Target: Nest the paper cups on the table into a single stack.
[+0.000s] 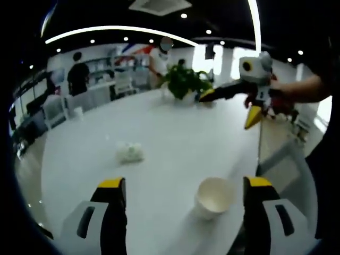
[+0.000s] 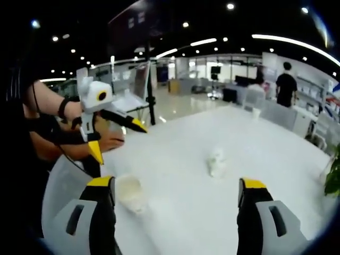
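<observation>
My tabletop (image 1: pixel 175 133) is white and glossy, in a bright open office with ceiling lights. A paper cup (image 1: pixel 214 197) lies tipped between my left gripper (image 1: pixel 186 199) jaws, spread apart; a crumpled cup (image 1: pixel 130 152) sits beyond it, a potted plant (image 1: pixel 184 81) farther still. My right gripper (image 2: pixel 176 199) jaws gape, empty.

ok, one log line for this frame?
left tool: open, empty | right tool: open, empty | paper cup: lying near left tool | second cup: mid-table | unstacked
</observation>
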Tool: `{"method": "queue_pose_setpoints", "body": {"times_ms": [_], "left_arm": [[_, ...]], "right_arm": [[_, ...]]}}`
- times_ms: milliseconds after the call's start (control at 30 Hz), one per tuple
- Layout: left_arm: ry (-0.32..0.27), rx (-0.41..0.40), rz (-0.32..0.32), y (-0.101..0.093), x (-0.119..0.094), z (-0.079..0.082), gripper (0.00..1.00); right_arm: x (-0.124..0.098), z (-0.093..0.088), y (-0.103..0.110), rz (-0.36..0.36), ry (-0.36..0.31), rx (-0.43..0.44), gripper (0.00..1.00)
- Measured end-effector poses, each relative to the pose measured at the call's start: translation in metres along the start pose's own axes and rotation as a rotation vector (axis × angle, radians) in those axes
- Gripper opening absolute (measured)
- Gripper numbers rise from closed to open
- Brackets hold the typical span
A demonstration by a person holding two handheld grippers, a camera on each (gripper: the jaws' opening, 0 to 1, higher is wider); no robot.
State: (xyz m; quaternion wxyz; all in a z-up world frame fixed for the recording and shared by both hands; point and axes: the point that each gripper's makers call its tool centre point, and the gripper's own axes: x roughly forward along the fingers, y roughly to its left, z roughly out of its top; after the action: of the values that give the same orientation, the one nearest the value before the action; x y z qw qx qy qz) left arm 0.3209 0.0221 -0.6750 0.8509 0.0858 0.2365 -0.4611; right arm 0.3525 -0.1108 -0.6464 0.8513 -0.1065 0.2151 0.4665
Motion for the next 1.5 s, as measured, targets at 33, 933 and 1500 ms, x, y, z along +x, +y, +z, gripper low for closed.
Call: {"method": "queue_pose_setpoints", "body": {"times_ms": [33, 933, 1500], "left_arm": [[0.001, 0.005, 0.003, 0.0, 0.0, 0.0, 0.9], [-0.039, 0.001, 0.005, 0.003, -0.003, 0.002, 0.88], [-0.046, -0.013, 0.012, 0.011, 0.0, 0.005, 0.86]], "right_arm": [[0.0, 0.001, -0.002, 0.0, 0.002, -0.003, 0.93], [0.052, 0.022, -0.082, -0.045, 0.143, -0.052, 0.84], [0.121, 0.018, -0.11, -0.006, 0.228, -0.021, 0.74]]}}
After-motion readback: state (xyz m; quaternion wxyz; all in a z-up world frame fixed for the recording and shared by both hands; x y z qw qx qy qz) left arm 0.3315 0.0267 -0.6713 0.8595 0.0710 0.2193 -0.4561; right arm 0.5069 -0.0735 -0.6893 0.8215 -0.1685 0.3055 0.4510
